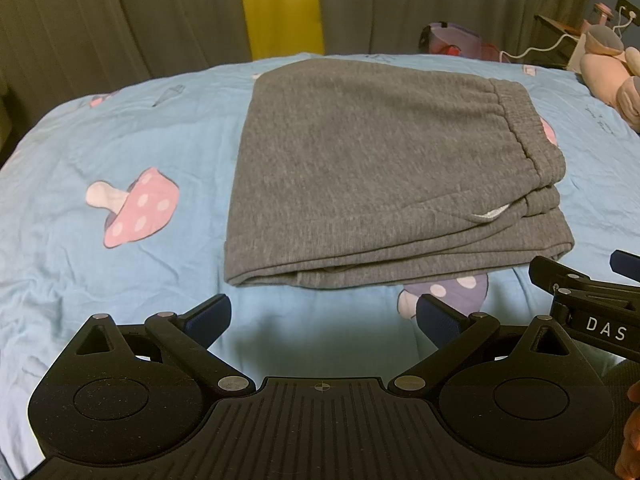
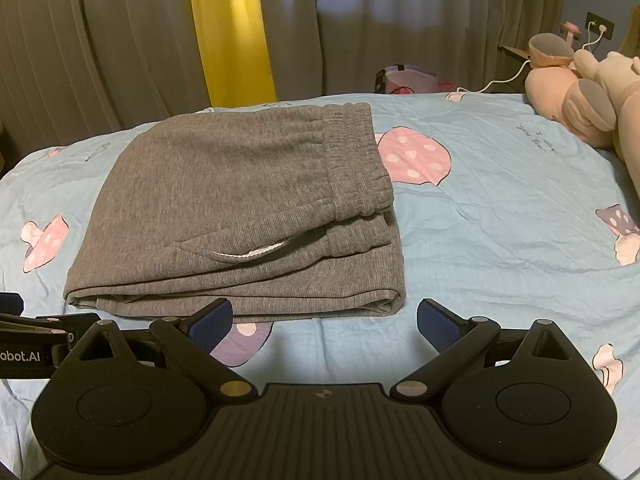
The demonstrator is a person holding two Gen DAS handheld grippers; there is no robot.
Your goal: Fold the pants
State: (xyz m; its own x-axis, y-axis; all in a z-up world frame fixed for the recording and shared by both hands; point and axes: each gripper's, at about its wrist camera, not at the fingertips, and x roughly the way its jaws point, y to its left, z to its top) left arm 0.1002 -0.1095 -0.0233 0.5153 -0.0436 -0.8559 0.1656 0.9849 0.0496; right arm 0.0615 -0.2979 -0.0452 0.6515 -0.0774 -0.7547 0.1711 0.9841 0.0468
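Grey knit pants [image 1: 360, 168] lie folded into a thick rectangle on the blue bed sheet [image 1: 120, 128], elastic waistband on the right, a white pocket lining peeking out near the front. In the right wrist view the same pants [image 2: 224, 208] sit left of centre. My left gripper [image 1: 322, 316] hovers open just in front of the pants' near edge, holding nothing. My right gripper [image 2: 324, 324] is open too, close to the pants' front right corner, empty. The right gripper's body [image 1: 592, 304] shows at the right edge of the left wrist view.
The sheet [image 2: 500, 208] has pink and purple mushroom prints. Pink plush toys [image 2: 592, 96] lie at the far right. A pinkish bag [image 2: 408, 78] and a white cable [image 2: 504, 78] sit behind the bed. Grey and yellow curtains [image 2: 228, 32] hang at the back.
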